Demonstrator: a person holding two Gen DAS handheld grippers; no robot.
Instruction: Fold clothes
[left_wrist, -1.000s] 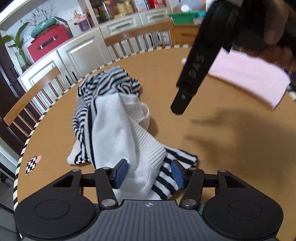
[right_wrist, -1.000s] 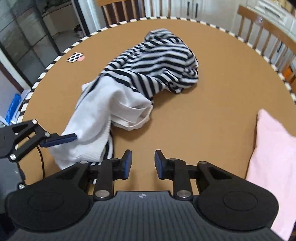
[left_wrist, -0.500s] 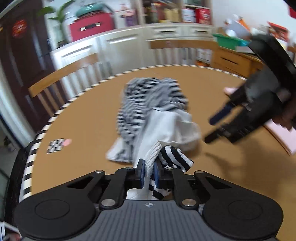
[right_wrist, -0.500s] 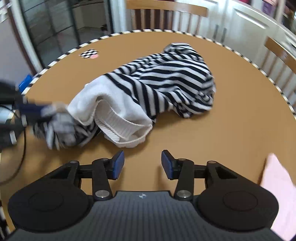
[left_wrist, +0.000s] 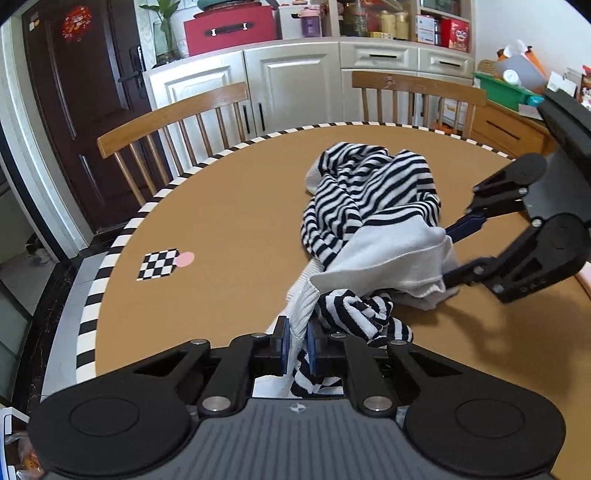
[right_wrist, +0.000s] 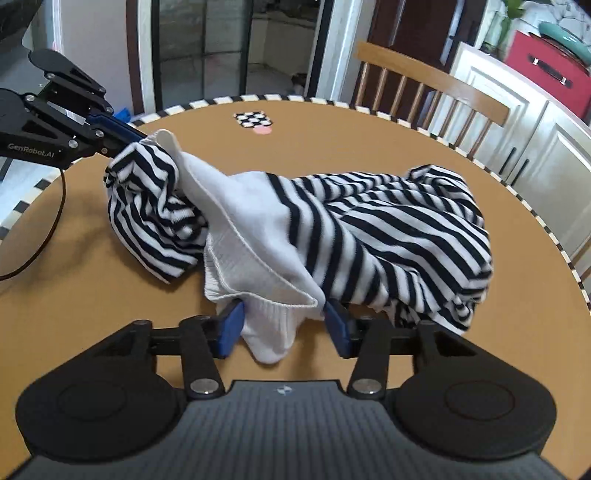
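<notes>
A black-and-white striped sweater (left_wrist: 369, 192) with white ribbed hems lies bunched on the round brown table (left_wrist: 229, 221). My left gripper (left_wrist: 295, 343) is shut on a fold of its striped and white cloth. That end is held slightly off the table. In the right wrist view the left gripper (right_wrist: 122, 138) pinches the sweater (right_wrist: 388, 229) at the far left. My right gripper (right_wrist: 282, 325) straddles a white ribbed hem, and its jaws are closing with the loose cloth between the pads. From the left wrist view the right gripper (left_wrist: 448, 254) reaches into the white cloth from the right.
Two wooden chairs (left_wrist: 173, 110) (left_wrist: 417, 85) stand against the far rim of the table, with white cabinets behind them. A checkered marker (left_wrist: 159, 264) with a pink dot lies on the left part of the table. A striped band runs along the table's edge (right_wrist: 288, 98).
My left gripper has shut on the sweater's end and drawn it up and sideways. My right gripper has rolled and moved onto the white hem, which now sits between its jaws.
</notes>
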